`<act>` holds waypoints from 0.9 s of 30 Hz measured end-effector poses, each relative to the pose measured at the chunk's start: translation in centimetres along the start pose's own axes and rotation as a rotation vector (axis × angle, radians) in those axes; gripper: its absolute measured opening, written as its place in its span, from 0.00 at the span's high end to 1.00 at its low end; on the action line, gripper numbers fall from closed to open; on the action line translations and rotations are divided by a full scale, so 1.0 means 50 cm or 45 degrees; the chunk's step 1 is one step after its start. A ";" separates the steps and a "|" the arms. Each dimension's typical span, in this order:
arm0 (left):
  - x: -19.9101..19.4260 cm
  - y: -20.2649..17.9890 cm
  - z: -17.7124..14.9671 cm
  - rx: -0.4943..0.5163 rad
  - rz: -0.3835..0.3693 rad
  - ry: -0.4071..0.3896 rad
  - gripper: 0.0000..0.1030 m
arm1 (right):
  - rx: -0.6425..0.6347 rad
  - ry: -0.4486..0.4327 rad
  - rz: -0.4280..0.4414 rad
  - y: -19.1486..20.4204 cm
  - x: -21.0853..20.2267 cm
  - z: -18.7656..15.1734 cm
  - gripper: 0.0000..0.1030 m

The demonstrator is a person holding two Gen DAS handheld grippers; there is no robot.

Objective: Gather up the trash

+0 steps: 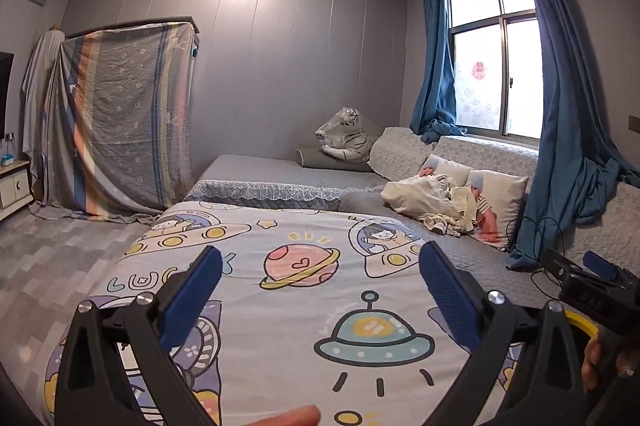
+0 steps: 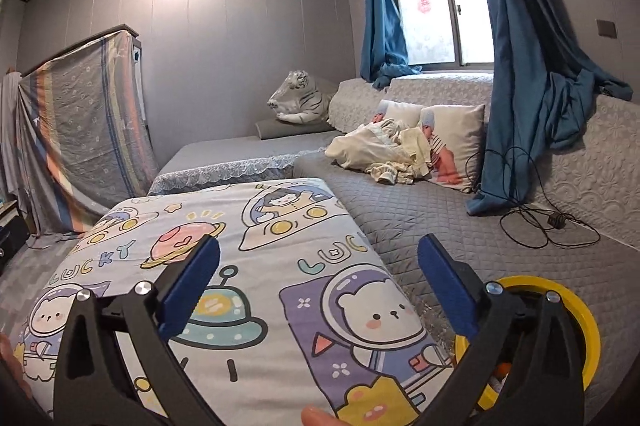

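Though yellow-rimmed bin [image 2: 576, 310] sits largely behind right gripper's [image 2: 320, 282] arm, rim reads round, bright yellow; contents blurred (orange speck only). Bin lies on grey quilted cover [image 2: 420, 226], low right, just beside right finger. Left gripper [image 1: 320, 286]: released, jaws wide, nothing between, over cartoon blanket [image 1: 288, 326]. Right gripper likewise released, empty.

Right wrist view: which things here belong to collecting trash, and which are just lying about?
Belongs to the job:
- yellow-rimmed bin, at the bed's near right
- left gripper and right gripper, both open and empty

Just lying about:
- cartoon quilt
- cream clothes pile
- black cable
- toy tiger
- pillows

No loose trash is visible.
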State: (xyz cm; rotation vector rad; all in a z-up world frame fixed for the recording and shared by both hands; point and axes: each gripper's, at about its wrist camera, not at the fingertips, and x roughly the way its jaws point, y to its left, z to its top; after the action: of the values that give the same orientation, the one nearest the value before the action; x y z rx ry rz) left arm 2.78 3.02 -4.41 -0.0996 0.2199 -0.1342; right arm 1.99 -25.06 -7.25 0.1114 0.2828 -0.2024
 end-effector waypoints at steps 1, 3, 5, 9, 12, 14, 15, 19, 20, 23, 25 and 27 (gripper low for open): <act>-0.003 -0.005 0.002 0.010 0.002 -0.002 0.08 | 0.010 0.000 0.004 -0.003 -0.001 0.000 0.08; -0.006 -0.009 0.005 0.015 -0.003 0.000 0.08 | 0.021 -0.002 0.003 -0.010 -0.003 0.003 0.08; -0.008 -0.011 0.007 0.002 -0.009 0.016 0.08 | 0.020 -0.016 -0.011 -0.014 -0.007 0.005 0.08; -0.011 -0.007 0.007 -0.026 -0.004 0.023 0.08 | 0.027 -0.034 -0.014 -0.019 -0.015 0.007 0.08; -0.014 -0.007 0.008 -0.025 -0.001 0.019 0.08 | 0.027 -0.036 -0.008 -0.018 -0.016 0.008 0.08; -0.014 -0.007 0.009 -0.021 0.002 0.017 0.08 | 0.031 -0.032 0.000 -0.017 -0.015 0.008 0.08; -0.014 -0.007 0.010 -0.021 0.005 0.016 0.08 | 0.030 -0.029 0.004 -0.016 -0.014 0.007 0.08; -0.012 -0.006 0.009 -0.026 0.011 0.024 0.08 | 0.020 -0.018 0.019 -0.011 -0.011 0.004 0.08; -0.011 -0.006 0.009 -0.026 0.012 0.026 0.08 | 0.020 -0.015 0.021 -0.011 -0.011 0.003 0.08; -0.008 -0.007 0.010 -0.027 0.012 0.031 0.08 | 0.024 -0.011 0.022 -0.012 -0.009 0.002 0.08; -0.007 -0.006 0.008 -0.029 0.009 0.034 0.08 | 0.026 -0.010 0.020 -0.012 -0.009 0.001 0.08; -0.007 -0.007 0.007 -0.029 0.008 0.036 0.08 | 0.029 -0.004 0.022 -0.013 -0.008 0.001 0.08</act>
State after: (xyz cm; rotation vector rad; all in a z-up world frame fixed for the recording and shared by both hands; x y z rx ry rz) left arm 2.47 2.76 -3.95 -0.1194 0.2500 -0.1268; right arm 1.51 -25.61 -7.12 0.1359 0.2763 -0.1889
